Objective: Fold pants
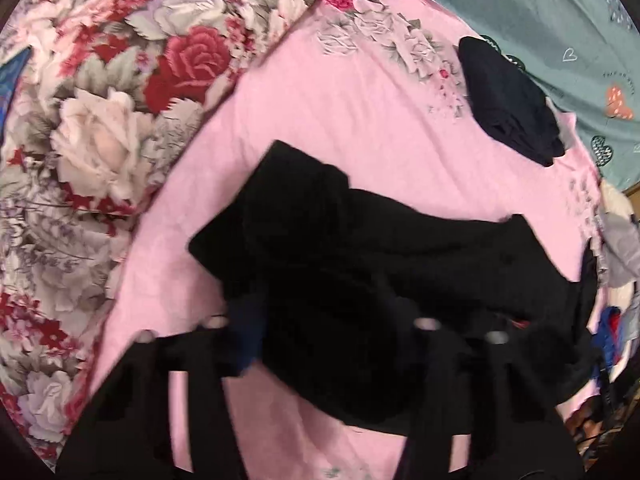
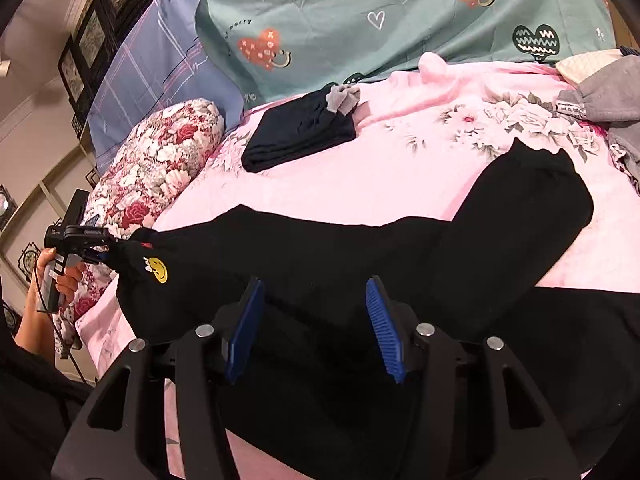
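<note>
The black pants (image 2: 360, 256) lie spread across the pink bedsheet (image 2: 400, 176), with a yellow smiley patch (image 2: 159, 270) near the waist. In the right wrist view my left gripper (image 2: 105, 251) is shut on the waist edge of the pants at the far left. In the left wrist view the pants (image 1: 360, 272) fill the middle, blurred, and one blue pad (image 1: 244, 336) shows against the fabric. My right gripper (image 2: 316, 320) is open just above the pants, its blue pads (image 2: 382, 332) apart and holding nothing.
A folded dark garment (image 2: 298, 138) lies further back on the sheet. A floral bolster (image 2: 160, 168) lies along the left. A teal heart-print cover (image 2: 380, 20) and a blue pillow (image 2: 160, 76) sit at the back. Grey clothes (image 2: 604, 104) are piled at the right.
</note>
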